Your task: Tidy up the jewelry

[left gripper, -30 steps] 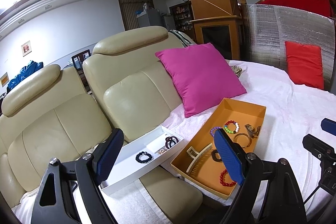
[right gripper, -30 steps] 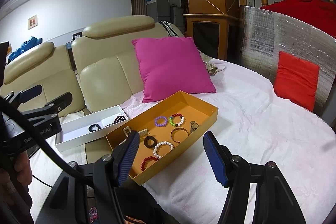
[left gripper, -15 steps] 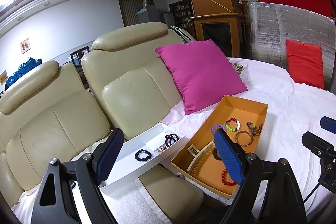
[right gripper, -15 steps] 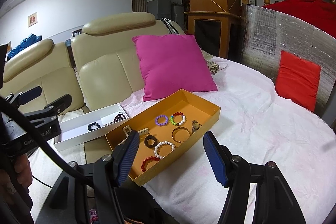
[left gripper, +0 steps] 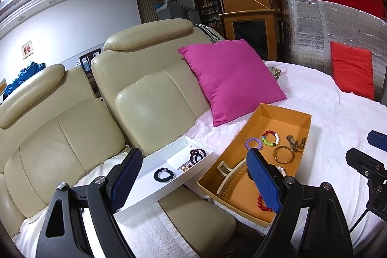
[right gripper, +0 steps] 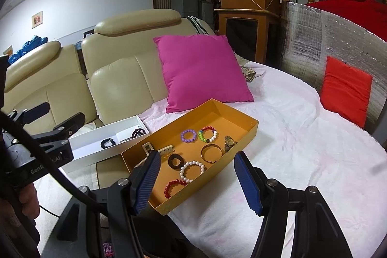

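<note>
Left tool (left gripper: 193,175) held low over the sofa seat, tilted downward, blue pads spread wide with nothing between them — open. Right tool (right gripper: 197,178) likewise angled down, pads apart and empty, hovering near the front corner of the shallow orange cardboard tray (right gripper: 244,137). A hand (right gripper: 14,204) visible at the left edge of the right wrist view, wrapped around the left tool's handle.

Orange tray resting on the white towel-covered sofa seat (right gripper: 302,149), holding the jewelry: purple bead bracelet (right gripper: 188,136), multicolour bead bracelet (right gripper: 208,134), gold bangle (right gripper: 211,153), wristwatch (right gripper: 229,142), white pearl bracelet (right gripper: 192,171), red bead bracelet (right gripper: 174,187), dark ring-shaped piece (right gripper: 175,160) and a beige claw hair clip (left gripper: 229,175). Divided white rectangular tray (left gripper: 169,175) just beside the orange one on its left, corners nearly touching, with a black bead bracelet (left gripper: 164,175), a dark purple coiled hair tie (left gripper: 197,154) and a small gold-coloured piece (left gripper: 185,167).

Magenta square cushion (right gripper: 203,71) leaning against the cream leather backrest (left gripper: 154,103) behind the orange tray. Wide bare stretch of towel to the right of the tray — bounded by a red cushion (right gripper: 346,91) against a silver foil panel (right gripper: 304,45).
</note>
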`<state>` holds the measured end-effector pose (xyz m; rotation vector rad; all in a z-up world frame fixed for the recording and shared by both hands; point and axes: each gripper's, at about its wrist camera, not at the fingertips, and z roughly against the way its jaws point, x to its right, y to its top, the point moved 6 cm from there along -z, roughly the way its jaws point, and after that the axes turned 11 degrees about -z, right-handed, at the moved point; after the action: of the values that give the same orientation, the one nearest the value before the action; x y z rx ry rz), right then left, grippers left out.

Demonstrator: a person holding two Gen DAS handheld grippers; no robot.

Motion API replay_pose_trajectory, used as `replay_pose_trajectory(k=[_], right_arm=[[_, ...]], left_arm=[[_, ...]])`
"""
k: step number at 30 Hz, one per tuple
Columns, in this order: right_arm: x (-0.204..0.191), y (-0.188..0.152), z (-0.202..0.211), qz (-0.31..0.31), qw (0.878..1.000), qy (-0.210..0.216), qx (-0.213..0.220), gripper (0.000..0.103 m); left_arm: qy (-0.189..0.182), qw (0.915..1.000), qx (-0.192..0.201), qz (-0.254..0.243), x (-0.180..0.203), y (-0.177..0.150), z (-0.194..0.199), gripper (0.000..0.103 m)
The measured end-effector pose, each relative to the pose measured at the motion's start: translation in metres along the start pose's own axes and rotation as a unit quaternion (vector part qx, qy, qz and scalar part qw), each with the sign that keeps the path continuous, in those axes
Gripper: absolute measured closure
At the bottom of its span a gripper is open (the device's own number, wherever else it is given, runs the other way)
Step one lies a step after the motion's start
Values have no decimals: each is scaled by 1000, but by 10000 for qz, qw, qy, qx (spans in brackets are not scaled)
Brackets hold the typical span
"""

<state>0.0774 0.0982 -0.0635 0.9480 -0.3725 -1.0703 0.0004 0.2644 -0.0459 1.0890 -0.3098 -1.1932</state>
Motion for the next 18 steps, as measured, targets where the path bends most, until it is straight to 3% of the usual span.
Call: replay_pose_trajectory(k=[18], right_arm=[[-20,-3,-36,165,9995,-3,-253,36]], left_arm=[[-11,9996,-228,150,-11,-14,-31,15]])
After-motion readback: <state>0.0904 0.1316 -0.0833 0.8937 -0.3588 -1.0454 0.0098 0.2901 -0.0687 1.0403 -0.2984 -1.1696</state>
